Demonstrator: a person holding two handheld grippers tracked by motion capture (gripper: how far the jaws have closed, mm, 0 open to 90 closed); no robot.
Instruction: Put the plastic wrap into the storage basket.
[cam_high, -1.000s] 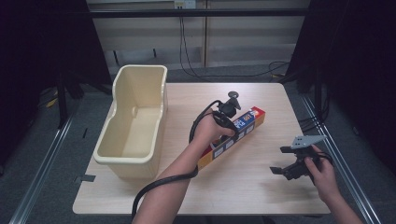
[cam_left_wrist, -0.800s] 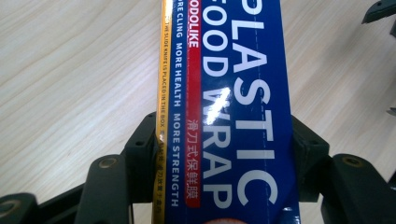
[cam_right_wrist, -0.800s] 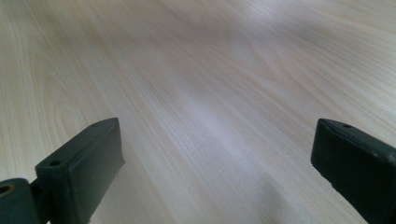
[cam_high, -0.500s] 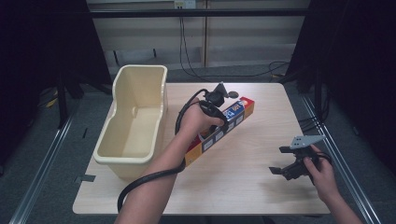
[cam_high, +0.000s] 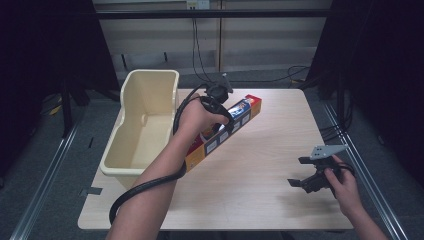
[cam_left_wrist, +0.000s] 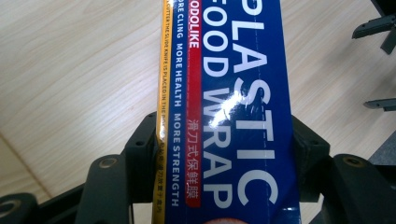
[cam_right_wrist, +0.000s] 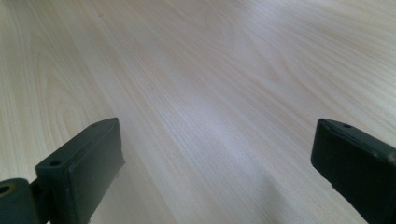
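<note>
On the table (cam_high: 260, 165), taking its middle as the clock's centre in the high view, the tub (cam_high: 145, 125) stands at nine o'clock along the left edge, partly overhanging it. The plastic wrap box (cam_high: 235, 120) runs slantwise between ten and twelve o'clock, just right of the tub, clamped between the jaws of the left gripper (cam_high: 215, 102), with its far end toward one o'clock. The right gripper (cam_high: 306, 176) sits at four o'clock, well apart from the box, near the right edge.
</note>
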